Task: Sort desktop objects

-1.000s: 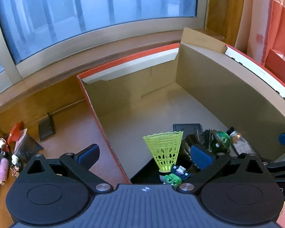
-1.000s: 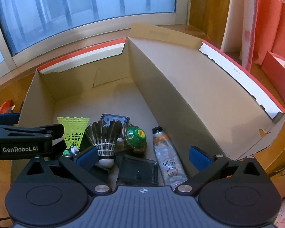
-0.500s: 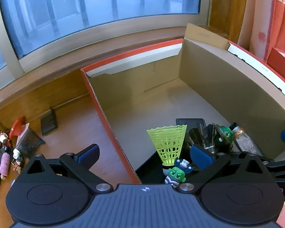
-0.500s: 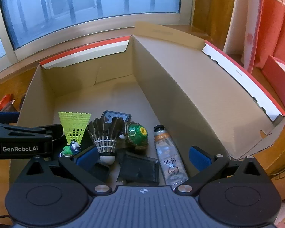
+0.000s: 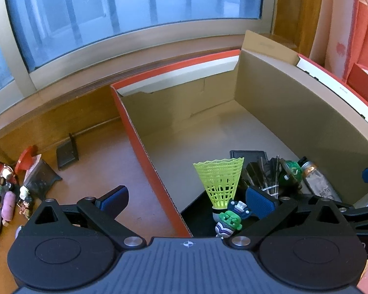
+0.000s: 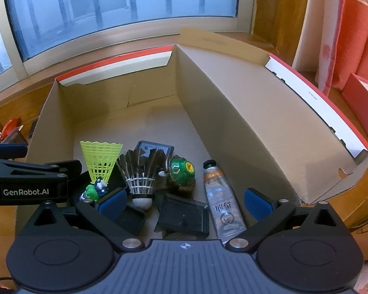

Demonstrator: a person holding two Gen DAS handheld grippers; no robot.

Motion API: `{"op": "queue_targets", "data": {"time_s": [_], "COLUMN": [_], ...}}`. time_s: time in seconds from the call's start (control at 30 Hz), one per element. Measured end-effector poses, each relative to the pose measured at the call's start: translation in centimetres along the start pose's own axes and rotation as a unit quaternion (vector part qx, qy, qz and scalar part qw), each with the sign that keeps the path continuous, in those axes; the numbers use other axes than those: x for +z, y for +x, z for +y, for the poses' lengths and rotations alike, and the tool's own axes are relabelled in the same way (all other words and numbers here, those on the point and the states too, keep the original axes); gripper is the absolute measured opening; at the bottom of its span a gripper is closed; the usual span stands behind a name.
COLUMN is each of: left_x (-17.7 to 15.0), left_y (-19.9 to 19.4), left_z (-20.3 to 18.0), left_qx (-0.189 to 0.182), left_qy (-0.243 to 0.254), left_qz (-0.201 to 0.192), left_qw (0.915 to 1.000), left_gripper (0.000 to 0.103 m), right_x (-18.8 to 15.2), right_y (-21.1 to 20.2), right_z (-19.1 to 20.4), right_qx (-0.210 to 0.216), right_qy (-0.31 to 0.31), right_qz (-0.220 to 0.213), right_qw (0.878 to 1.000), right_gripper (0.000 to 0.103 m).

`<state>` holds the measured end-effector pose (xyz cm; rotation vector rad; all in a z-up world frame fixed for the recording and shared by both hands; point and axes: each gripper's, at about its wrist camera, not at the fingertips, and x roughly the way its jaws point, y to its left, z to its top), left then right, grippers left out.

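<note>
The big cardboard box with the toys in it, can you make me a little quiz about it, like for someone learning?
1. True or false: the yellow-green plastic shuttlecock stands inside the brown cardboard box.
2. What lies directly right of the round green toy in the right wrist view?
A. a grey squeeze tube
B. a pink eraser
C. a red cup
3. Fill in: both the left gripper and right gripper have their fingers ____.

Key: 1 true; 2 A, the grey squeeze tube; 3 open, holding nothing.
</note>
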<state>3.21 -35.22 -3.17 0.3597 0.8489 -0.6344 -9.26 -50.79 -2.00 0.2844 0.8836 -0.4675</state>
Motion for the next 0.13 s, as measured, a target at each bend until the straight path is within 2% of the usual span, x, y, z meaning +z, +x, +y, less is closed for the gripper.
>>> {"op": "queue_targets", "data": {"time_s": [0.13], "left_x": [-0.11], "left_y": [-0.16], "left_z": [-0.03], "left_qx": [0.001], "left_qy": [0.001], "left_qz": [-0.003], "left_qw": [1.0000], "left_gripper": [0.103], "right_x": [-0.09], "right_y": [-0.07], "right_z": [-0.01], "right_qx": [0.003], "right_qy": [-0.002], "right_qz": [-0.003], "right_qw": [1.000], "right_gripper": [0.103]}}
